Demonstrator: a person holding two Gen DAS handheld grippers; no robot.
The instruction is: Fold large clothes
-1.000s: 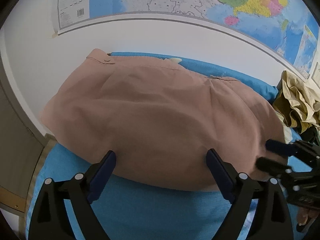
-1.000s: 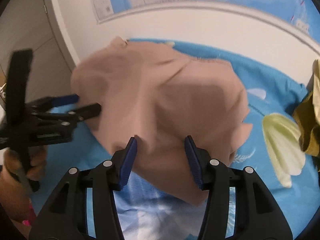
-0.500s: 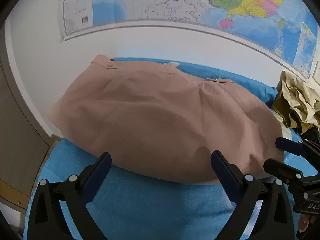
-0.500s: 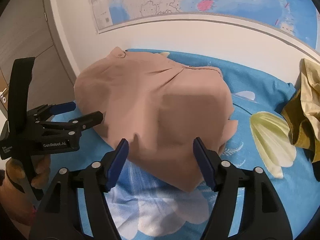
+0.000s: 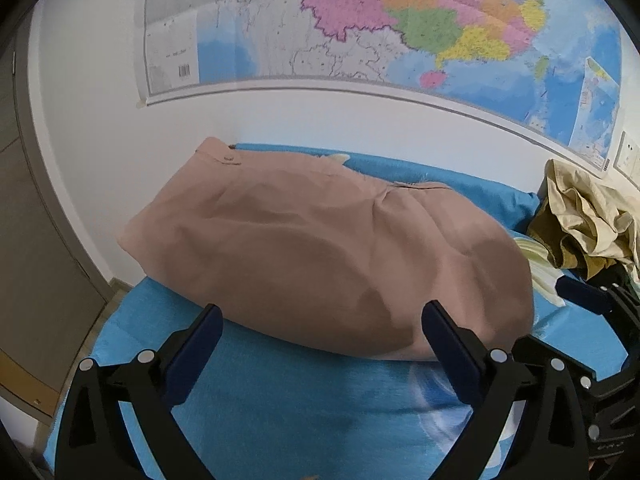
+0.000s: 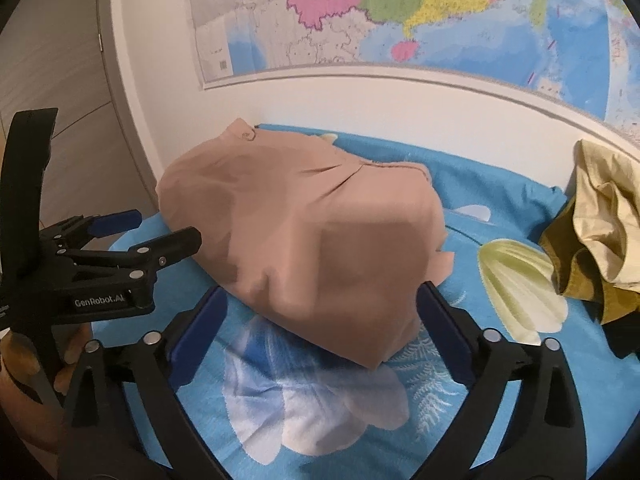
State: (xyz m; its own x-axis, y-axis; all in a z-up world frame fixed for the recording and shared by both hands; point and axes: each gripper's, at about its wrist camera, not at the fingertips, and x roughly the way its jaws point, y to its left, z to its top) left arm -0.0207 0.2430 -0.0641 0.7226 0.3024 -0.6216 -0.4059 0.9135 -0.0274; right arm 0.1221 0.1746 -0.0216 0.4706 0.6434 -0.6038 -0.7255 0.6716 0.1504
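A folded pink garment lies across the far left part of a blue floral bedspread, its far edge at the wall. The left gripper stands fully spread and holds nothing. The right gripper, jaws opening, also grips nothing; the cloth's near corner appears to sit loose between them. A crumpled yellow garment waits at the right edge. The fold looks freshly laid; done well, both grippers should draw clear without snagging the near hem, then smooth or halve the bundle squarely.
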